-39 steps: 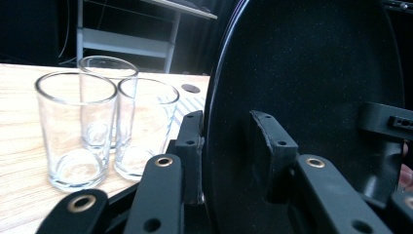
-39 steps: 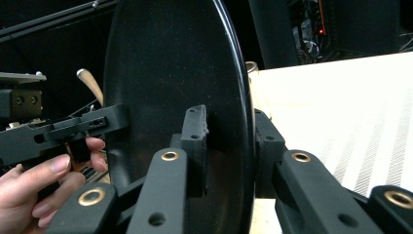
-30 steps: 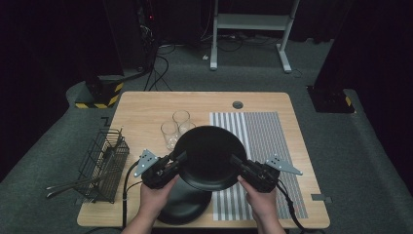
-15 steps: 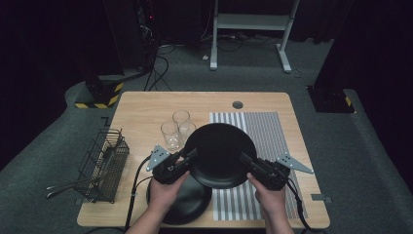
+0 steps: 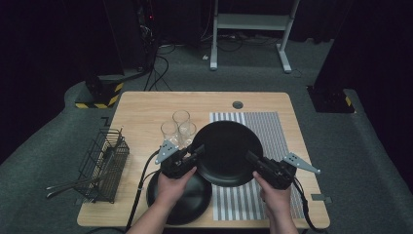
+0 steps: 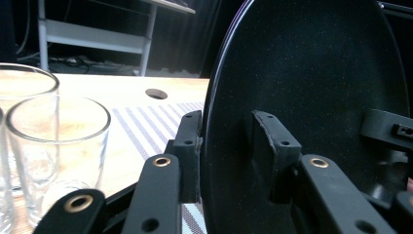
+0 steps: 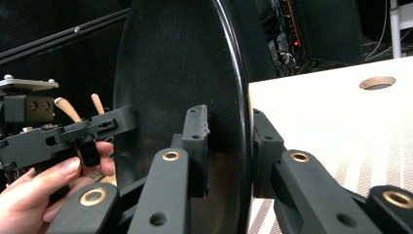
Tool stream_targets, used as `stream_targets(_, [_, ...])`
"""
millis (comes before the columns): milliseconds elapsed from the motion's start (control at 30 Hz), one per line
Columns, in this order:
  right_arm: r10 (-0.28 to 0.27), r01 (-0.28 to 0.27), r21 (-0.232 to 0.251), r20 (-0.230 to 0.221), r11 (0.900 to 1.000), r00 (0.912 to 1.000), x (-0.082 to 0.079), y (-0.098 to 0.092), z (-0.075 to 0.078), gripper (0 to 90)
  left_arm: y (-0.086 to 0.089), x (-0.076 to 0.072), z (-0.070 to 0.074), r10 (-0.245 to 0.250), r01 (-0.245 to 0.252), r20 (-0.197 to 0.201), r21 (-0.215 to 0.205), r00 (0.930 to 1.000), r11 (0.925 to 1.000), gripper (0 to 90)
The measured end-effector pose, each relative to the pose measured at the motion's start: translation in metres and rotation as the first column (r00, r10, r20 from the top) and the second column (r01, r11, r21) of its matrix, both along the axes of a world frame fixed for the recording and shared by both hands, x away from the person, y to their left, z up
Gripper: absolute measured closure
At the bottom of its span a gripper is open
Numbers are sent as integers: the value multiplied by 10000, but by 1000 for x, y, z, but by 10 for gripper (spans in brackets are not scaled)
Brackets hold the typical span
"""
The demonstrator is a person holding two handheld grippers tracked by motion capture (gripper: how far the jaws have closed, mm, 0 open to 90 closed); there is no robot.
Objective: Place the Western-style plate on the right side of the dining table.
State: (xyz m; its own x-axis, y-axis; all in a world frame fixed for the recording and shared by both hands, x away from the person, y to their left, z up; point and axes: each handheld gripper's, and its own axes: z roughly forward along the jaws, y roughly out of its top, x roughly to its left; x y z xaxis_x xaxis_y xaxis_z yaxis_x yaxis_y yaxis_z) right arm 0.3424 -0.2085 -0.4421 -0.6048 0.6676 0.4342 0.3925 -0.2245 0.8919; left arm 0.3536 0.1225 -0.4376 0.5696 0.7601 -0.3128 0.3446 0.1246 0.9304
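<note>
A black plate (image 5: pixel 225 152) hangs between the two tongs, above the counter (image 5: pixel 146 105). The left tongs (image 5: pixel 197 152) pinch its left rim and the right tongs (image 5: pixel 250 157) its right rim. Three glasses (image 5: pixel 178 127) stand just beyond the left tongs, seemingly clear of the plate.

Left claw (image 6: pixel 225 146) has the black plate (image 6: pixel 311 78) edge-on between its jaws, one pad on each face of the rim, clamped. Plate stands near vertical, covering the right half. Other claw (image 6: pixel 389 129) grips its far edge at right. Left side: clear glasses (image 6: pixel 56 156) standing upright on the wooden worktop (image 6: pixel 122 90), striped mat (image 6: pixel 146 129) beyond them, round hole (image 6: pixel 156 93) in the worktop further back.
</note>
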Motion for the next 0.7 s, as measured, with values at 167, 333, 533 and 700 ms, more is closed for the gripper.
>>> stream_targets(167, [90, -91, 232, 31, 9997, 10000, -1, -6, 1, 763, -3, 5, -1, -197, 195, -131, -137, 9997, 9997, 647])
stream_targets(333, [161, -162, 125, 95, 9998, 9998, -3, -7, 1, 772, -1, 7, -5, -382, 376, -214, -269, 9990, 9989, 645])
stream_targets(533, [260, -259, 249, -39, 9994, 9997, -2, -6, -2, 784, 3, 11, -12, -484, 470, -438, -339, 9979, 9983, 635])
stream_targets(700, [362, -359, 378, -66, 9986, 9993, -2, -6, -3, 792, 4, 15, -18, -687, 663, -735, -347, 9949, 9972, 625])
